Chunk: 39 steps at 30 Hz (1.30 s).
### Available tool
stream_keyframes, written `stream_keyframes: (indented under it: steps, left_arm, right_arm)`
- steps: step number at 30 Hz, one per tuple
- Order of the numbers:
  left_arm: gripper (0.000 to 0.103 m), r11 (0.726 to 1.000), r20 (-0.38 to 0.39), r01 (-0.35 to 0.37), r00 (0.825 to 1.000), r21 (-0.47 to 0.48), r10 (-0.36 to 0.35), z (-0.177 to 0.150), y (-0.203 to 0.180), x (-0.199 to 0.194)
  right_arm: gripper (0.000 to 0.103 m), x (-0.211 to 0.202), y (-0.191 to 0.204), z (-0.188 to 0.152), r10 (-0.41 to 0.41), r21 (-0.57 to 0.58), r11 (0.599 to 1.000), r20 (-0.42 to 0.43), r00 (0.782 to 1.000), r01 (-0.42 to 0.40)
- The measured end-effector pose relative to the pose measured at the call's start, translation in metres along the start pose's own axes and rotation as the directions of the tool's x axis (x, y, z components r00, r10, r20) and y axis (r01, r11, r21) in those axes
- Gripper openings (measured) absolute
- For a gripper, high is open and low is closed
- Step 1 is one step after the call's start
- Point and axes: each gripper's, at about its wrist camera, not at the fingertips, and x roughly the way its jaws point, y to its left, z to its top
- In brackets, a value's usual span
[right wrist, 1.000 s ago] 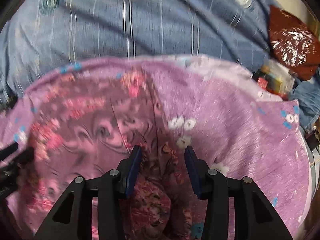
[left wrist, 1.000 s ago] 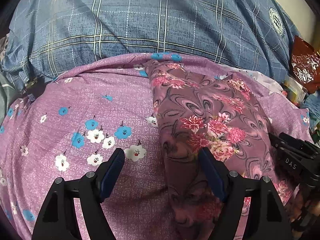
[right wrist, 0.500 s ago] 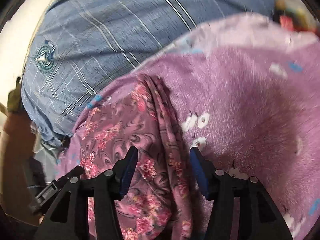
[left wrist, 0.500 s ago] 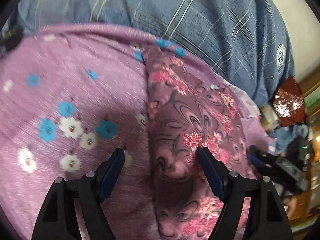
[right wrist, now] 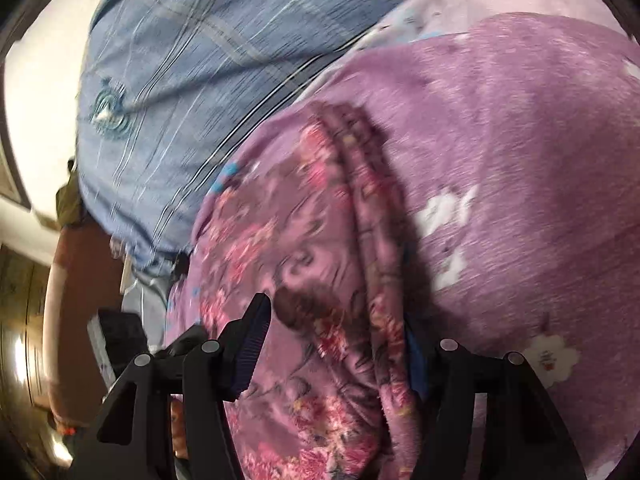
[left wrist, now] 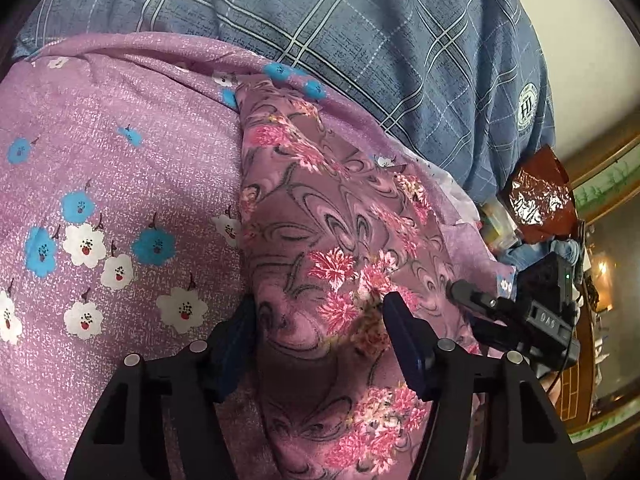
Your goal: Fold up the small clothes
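Observation:
A small mauve garment with pink flowers [left wrist: 340,232] lies folded into a long strip on a purple flowered sheet [left wrist: 112,184]. My left gripper [left wrist: 320,332] is open and straddles the near left edge of the garment, with cloth between the fingers. My right gripper [right wrist: 336,340] is open too and straddles the garment's bunched right edge [right wrist: 360,200], which shows blurred in the right wrist view. The right gripper also shows in the left wrist view [left wrist: 520,316] at the garment's right side.
A blue plaid blanket [left wrist: 360,32] is heaped behind the purple sheet. A crinkled red-brown foil bag [left wrist: 536,196] and small items lie at the far right, by a wooden frame. The purple sheet [right wrist: 520,160] extends to the right.
Both grippers have tilted and moved in over the garment's near end. The left fingers have come closer together around the cloth. The garment has stayed in place.

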Motion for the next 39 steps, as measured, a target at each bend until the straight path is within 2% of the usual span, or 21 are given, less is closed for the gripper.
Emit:
stream_keyframes:
  steps: [5,8,9,11,15,17,20,21,22,24,26,28,31,35,39]
  left_arm:
    - [0.067,1.000,0.022,-0.009,1.000,-0.020,0.010,-0.006,-0.001,0.009]
    - [0.065,1.000,0.031,0.009,0.999,-0.013,-0.008,-0.009,-0.006,0.006]
    - [0.064,1.000,0.041,0.021,0.999,-0.018,-0.020,-0.010,-0.006,0.004]
    - [0.059,0.999,0.055,0.034,0.998,-0.014,-0.033,-0.011,-0.006,0.000]
    - [0.060,1.000,0.051,-0.002,0.999,0.013,0.001,-0.015,-0.008,0.003]
    - [0.067,1.000,0.031,0.000,1.000,0.011,0.000,-0.016,-0.011,0.009]
    - [0.067,0.999,0.045,-0.020,0.999,0.045,0.018,-0.018,-0.019,0.010]
    - [0.065,0.998,0.051,-0.022,0.999,0.052,0.020,-0.018,-0.020,0.009]
    - [0.059,0.998,0.053,-0.025,0.998,0.052,0.023,-0.018,-0.021,0.007]
    - [0.050,0.999,0.059,-0.022,0.998,0.048,0.019,-0.017,-0.022,0.004]
    - [0.038,0.999,0.068,-0.007,0.998,0.042,0.005,-0.017,-0.022,-0.002]
    - [0.032,0.999,0.079,-0.009,0.997,0.054,0.005,-0.017,-0.021,-0.009]
    - [0.024,0.995,0.102,-0.014,0.995,0.096,0.004,-0.020,-0.029,-0.021]
    - [0.023,0.988,0.150,0.001,0.988,0.152,-0.024,-0.022,-0.045,-0.048]
    - [0.023,0.984,0.186,0.030,0.981,0.177,-0.063,-0.028,-0.050,-0.079]
  right_arm:
    - [0.063,0.004,0.003,-0.003,0.025,0.016,1.000,-0.009,1.000,-0.025]
    - [0.062,0.009,0.012,-0.008,-0.040,-0.062,0.997,-0.015,0.999,0.039]
    - [0.062,0.009,0.012,-0.009,-0.036,-0.057,0.998,-0.009,0.999,0.036]
    - [0.054,0.004,0.011,-0.010,-0.018,-0.050,0.999,0.002,1.000,0.018]
    - [0.048,0.007,0.011,-0.012,-0.057,-0.082,0.995,0.013,0.998,0.058]
    - [0.049,0.007,0.011,-0.012,-0.059,-0.078,0.995,0.023,0.998,0.060]
    - [0.062,0.011,0.019,-0.016,-0.083,-0.093,0.992,0.057,0.995,0.088]
    - [0.063,0.012,0.025,-0.019,-0.110,-0.127,0.985,0.075,0.991,0.119]
    - [0.063,0.014,0.030,-0.020,-0.129,-0.148,0.979,0.081,0.988,0.140]
    - [0.057,0.011,0.032,-0.019,-0.135,-0.151,0.977,0.094,0.986,0.148]
    - [0.040,0.004,0.031,-0.018,-0.127,-0.145,0.979,0.115,0.985,0.143]
    - [0.029,-0.004,0.038,-0.019,-0.119,-0.178,0.973,0.149,0.982,0.145]
    - [0.026,-0.008,0.054,-0.024,-0.138,-0.231,0.956,0.188,0.972,0.181]
    - [0.025,-0.018,0.070,-0.032,-0.130,-0.279,0.940,0.237,0.963,0.196]
    - [0.025,-0.035,0.086,-0.041,-0.073,-0.304,0.938,0.293,0.953,0.165]
